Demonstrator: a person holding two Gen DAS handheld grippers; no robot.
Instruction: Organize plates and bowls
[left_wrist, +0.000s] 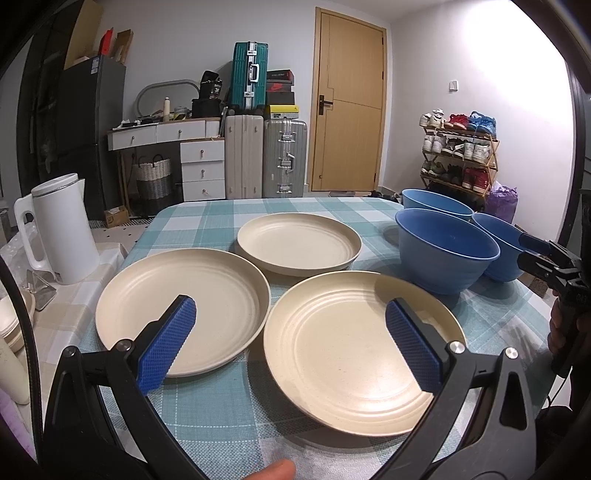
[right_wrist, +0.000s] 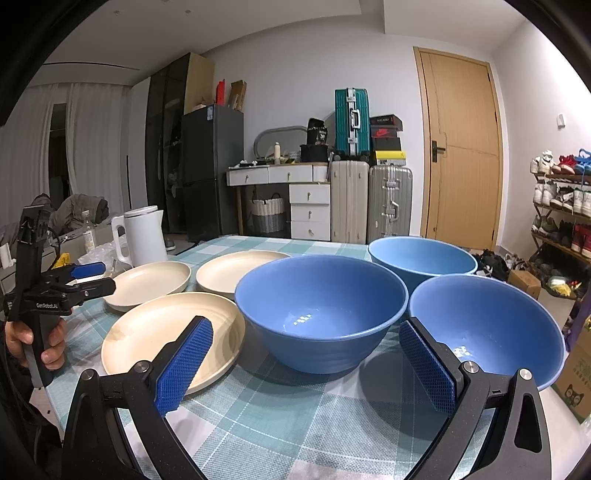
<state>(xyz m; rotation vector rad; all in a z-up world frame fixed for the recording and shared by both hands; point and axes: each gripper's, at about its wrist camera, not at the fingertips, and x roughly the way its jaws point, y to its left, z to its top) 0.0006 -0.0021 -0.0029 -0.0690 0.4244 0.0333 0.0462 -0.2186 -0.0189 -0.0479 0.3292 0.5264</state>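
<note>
Both your grippers hover spread wide and empty over the checked tablecloth (left_wrist: 229, 417)

Your left gripper (left_wrist: 291, 343) hangs above the two nearest cream plates (left_wrist: 354, 354), a third just behind; your right gripper (right_wrist: 306, 365) faces the nearest blue bowl (right_wrist: 321, 306), two more bowls beside it. A white kettle (left_wrist: 62, 229) stands left of the plates

White kettle (left_wrist: 61, 230) beside checked tablecloth (left_wrist: 229, 410) — suitcases (left_wrist: 266, 158), door (left_wrist: 349, 107) behind.
</note>
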